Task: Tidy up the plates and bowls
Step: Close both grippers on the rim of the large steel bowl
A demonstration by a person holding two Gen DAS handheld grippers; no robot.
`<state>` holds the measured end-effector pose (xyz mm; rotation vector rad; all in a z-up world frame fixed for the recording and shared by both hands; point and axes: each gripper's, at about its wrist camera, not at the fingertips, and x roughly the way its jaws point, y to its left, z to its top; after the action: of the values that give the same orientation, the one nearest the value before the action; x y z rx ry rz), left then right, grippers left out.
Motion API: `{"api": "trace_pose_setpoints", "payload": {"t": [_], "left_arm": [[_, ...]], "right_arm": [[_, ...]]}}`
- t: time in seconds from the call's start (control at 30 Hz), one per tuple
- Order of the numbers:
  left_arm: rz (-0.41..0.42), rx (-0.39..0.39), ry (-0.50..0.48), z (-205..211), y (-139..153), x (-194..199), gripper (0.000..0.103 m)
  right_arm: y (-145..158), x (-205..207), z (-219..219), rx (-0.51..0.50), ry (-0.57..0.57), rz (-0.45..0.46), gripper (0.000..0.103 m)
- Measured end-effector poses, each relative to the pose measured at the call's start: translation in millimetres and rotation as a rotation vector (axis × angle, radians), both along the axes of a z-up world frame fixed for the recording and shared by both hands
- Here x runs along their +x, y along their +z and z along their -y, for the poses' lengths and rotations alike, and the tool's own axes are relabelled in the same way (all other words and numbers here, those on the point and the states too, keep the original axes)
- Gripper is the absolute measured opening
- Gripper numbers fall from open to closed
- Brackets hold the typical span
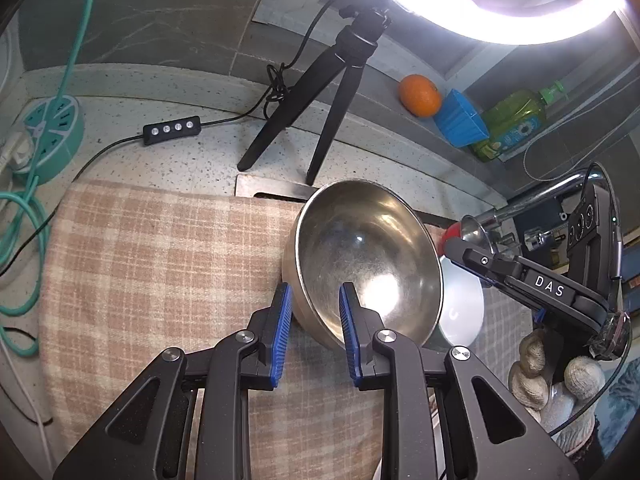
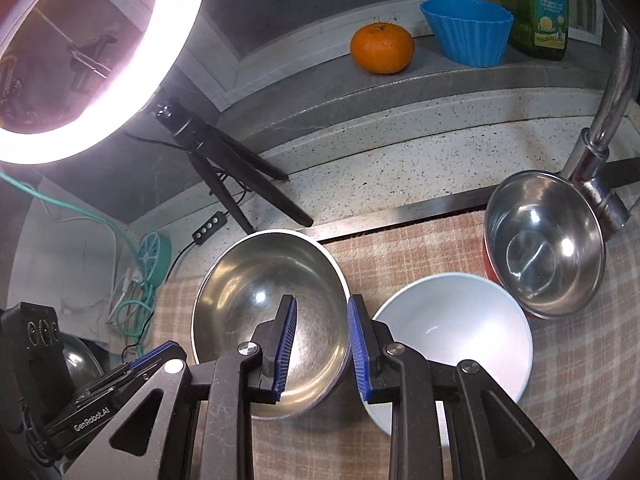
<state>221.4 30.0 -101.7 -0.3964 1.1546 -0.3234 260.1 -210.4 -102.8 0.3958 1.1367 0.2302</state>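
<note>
A large steel bowl (image 1: 368, 256) (image 2: 272, 312) rests on a checked cloth (image 1: 160, 264) (image 2: 440, 248). My left gripper (image 1: 314, 304) is open, its jaws straddling the bowl's near-left rim, one pad outside and one inside. My right gripper (image 2: 322, 326) is open and straddles the same bowl's right rim. A white bowl (image 2: 460, 336) (image 1: 460, 308) sits just right of the steel bowl. A smaller steel bowl with a red outside (image 2: 544, 248) stands behind it under the tap. The right gripper's body shows in the left wrist view (image 1: 532, 280).
A ring light on a black tripod (image 1: 320, 112) (image 2: 232, 168) stands on the speckled counter behind the cloth. An orange (image 2: 382, 48), a blue cup (image 2: 466, 30) and a green soap bottle (image 2: 534, 4) sit on the ledge. A teal power strip (image 1: 52, 136) and cables lie at the left. The tap (image 2: 600, 152) is at the right.
</note>
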Motion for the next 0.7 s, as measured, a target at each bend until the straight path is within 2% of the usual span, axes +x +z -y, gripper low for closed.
{"api": "trace_pose_setpoints", "payload": {"t": [0.3,0.63,0.7], "left_arm": [[-0.023,-0.011,0.013,0,-9,13,0.023],[-0.019,-0.002,0.018,2,-12,16,0.021],[-0.019,0.004,0.024,1,-13,16,0.016]], "right_arm": [[-13,17,2,-0.018,0.005,-0.014,0.023],[-21,21,-6,-0.036,0.032,-0.025,0.017],[-21,22,-4,-0.036,0.03,-0.028,0.015]]}}
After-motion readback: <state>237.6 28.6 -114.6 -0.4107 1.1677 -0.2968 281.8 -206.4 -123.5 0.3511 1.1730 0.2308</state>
